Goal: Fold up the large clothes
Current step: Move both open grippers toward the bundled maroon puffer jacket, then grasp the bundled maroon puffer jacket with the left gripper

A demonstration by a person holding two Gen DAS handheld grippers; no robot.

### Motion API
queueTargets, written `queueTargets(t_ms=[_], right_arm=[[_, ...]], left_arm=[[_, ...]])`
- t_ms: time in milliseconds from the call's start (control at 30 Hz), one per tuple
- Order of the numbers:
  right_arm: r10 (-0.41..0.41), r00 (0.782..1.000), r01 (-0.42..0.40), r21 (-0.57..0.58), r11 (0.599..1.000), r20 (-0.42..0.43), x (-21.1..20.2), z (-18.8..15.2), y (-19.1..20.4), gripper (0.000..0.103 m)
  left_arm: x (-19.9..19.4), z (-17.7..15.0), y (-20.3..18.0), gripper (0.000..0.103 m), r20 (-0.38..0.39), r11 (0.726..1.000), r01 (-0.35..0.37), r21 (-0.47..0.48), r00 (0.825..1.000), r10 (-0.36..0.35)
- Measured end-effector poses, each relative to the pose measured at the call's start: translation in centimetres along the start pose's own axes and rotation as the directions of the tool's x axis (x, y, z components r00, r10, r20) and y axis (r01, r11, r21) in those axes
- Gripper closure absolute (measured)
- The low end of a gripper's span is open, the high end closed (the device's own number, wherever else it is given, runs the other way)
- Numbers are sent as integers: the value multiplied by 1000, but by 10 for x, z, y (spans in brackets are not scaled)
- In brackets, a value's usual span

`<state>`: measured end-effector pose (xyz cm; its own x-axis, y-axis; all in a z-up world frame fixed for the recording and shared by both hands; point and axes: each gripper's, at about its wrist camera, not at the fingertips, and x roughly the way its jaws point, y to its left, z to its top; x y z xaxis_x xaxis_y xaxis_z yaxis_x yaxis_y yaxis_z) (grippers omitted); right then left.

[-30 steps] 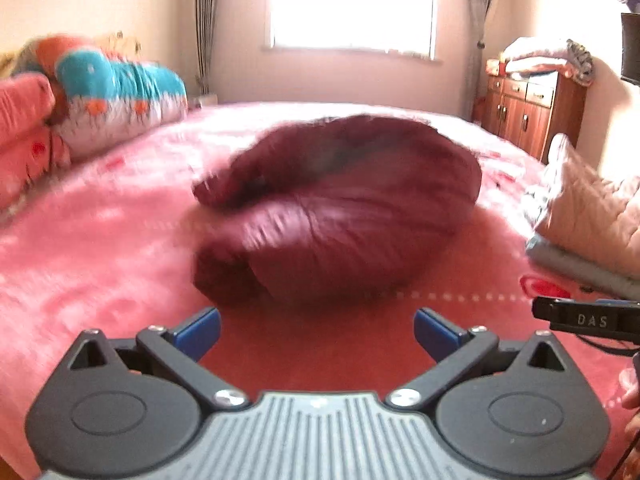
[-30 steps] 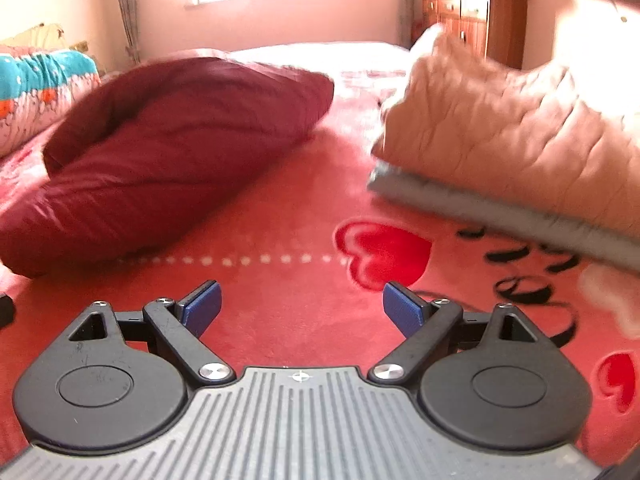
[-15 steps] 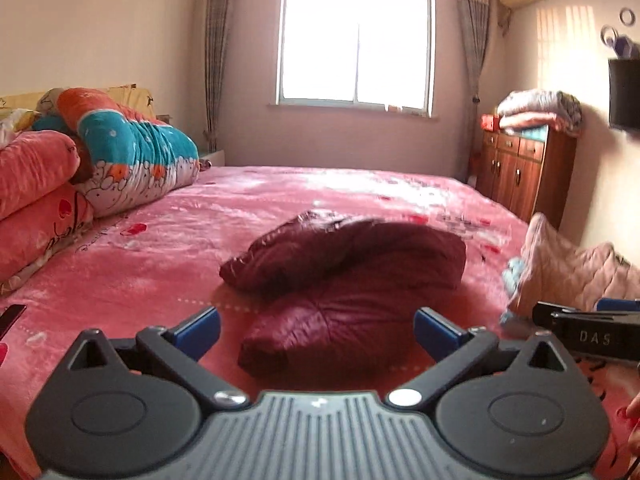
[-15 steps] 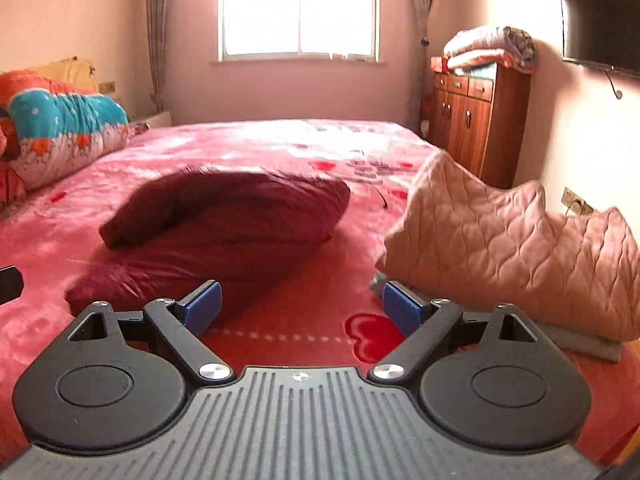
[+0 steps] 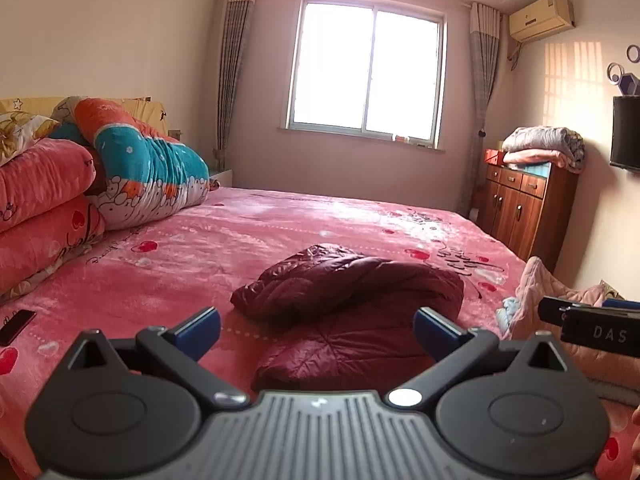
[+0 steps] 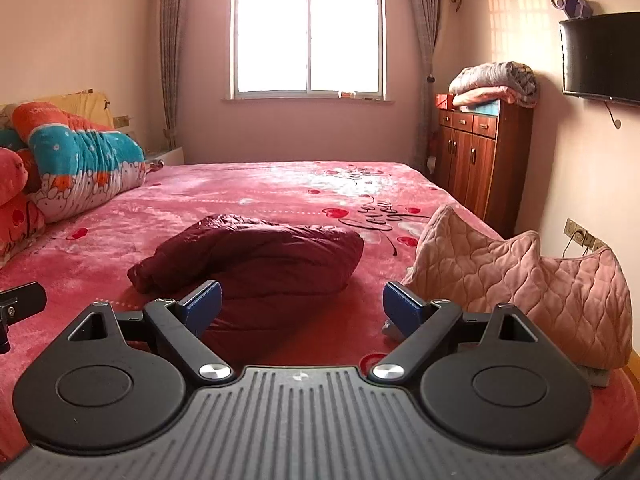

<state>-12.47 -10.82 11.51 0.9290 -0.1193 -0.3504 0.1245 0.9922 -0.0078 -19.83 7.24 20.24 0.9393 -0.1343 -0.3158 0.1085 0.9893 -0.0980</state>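
Left wrist view: left tongs spread wide, nothing between the blue pads. Maroon puffer jacket lies bundled mid-bed on the pink heart-print bedspread, ahead of the tongs and not touching them. Only this view shows a dark phone near the bed's left edge, the full air conditioner high on the right wall, and the right tongs' black body marked DAS poking in at right. Rolled quilts stacked at far left; open bedspread between them and the jacket. Right wrist view: right tongs also spread wide, holding nothing. Jacket sits just past the left pad, slightly left of centre. This view shows what the other barely catches: the whole pink quilted garment slumped on the bed's right edge, near the jacket, with a strip of bedspread between; wall sockets beyond it; most of the wall TV. Wooden cabinet with folded blankets stands off the bed's far right side. Far half of the bed up to the window is bare bedspread.
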Motion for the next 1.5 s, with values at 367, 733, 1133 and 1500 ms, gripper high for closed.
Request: queueTargets(t_ms=[367, 733, 1133, 1500], right_arm=[[3, 999, -2, -23, 1000, 41, -3, -3, 1, 0], [-3, 998, 3, -10, 1000, 56, -16, 0, -1, 0], [-20, 999, 19, 12, 1000, 46, -22, 0, 1, 0], [-31, 999, 30, 39, 999, 15, -18, -4, 0, 0]], left_arm=[[-6, 4, 0, 1, 4, 1000, 2, 2, 1000, -2], [-4, 8, 0, 1, -3, 1000, 22, 14, 1000, -22], [6, 3, -8, 1, -28, 999, 34, 31, 999, -33], [22, -10, -15, 1, -68, 999, 34, 38, 997, -32]])
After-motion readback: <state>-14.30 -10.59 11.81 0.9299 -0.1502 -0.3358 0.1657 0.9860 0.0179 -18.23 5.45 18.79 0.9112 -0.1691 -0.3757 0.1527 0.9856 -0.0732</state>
